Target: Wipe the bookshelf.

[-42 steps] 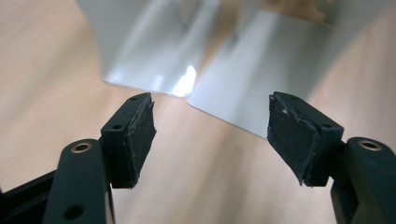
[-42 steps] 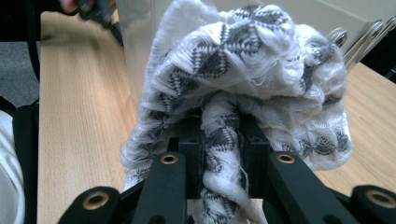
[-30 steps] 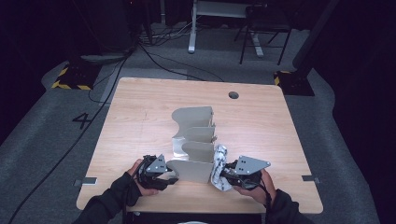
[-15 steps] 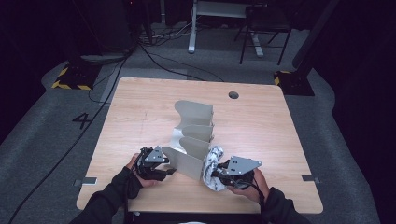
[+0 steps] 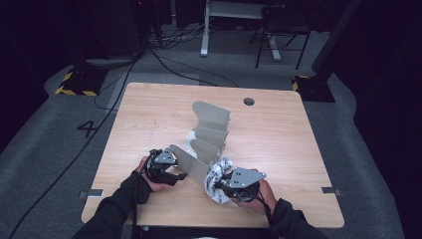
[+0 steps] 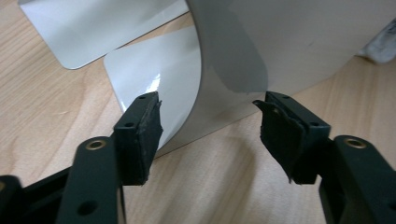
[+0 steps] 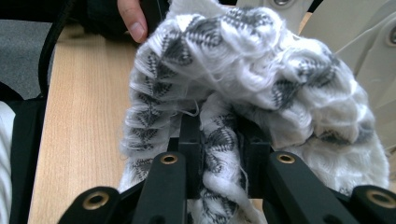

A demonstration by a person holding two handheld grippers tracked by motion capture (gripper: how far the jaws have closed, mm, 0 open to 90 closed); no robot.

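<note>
1. The left gripper [image 6: 210,135] has its jaws wide apart, astride the edge of a grey sheet-metal divider rack [image 6: 243,51], on the wooden worktop [image 6: 46,84].
2. The right gripper [image 7: 219,140] has its jaws clamped narrowly on a white-and-grey knitted fluffy sock [image 7: 243,70], bunched ahead of them.
3. The high view shows the rack's further fins [image 5: 211,117].

Dark room, grey carpet [image 5: 59,164] (cables trailing), wooden table [image 5: 278,134], chair [image 5: 278,30] behind.

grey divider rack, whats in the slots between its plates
In the high view the slots of the grey divider rack look bare. The knitted cloth is outside, by its near end, shut in the right hand-held gripper. The plates hide the slot floors.
</note>
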